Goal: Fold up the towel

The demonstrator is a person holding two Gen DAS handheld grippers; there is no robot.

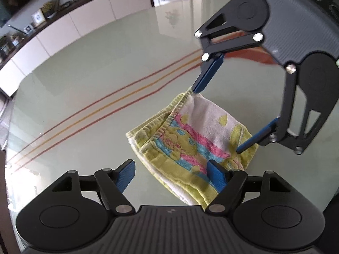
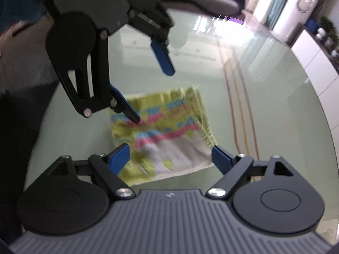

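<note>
A small folded towel (image 1: 190, 139), yellow-green with pink and blue bands and a white part, lies flat on the glass table (image 1: 84, 84). My left gripper (image 1: 171, 169) is open above the towel's near edge. Its right finger (image 1: 215, 175) stands over the cloth and its left finger over bare glass. My right gripper (image 1: 216, 120) comes in from the upper right and is open across the towel's far side, with its tips at the cloth's corner and edge. In the right wrist view the towel (image 2: 169, 127) lies between the wide jaws of my right gripper (image 2: 168, 150), and the left gripper (image 2: 153, 96) hangs open above it.
Red and orange stripes (image 1: 127, 97) run across the table beyond the towel. A long white cabinet (image 1: 84, 17) with small ornaments on top lines the far wall. The table's round rim (image 2: 322, 114) curves on the right, and a person's dark clothing (image 2: 19, 4) is at the left.
</note>
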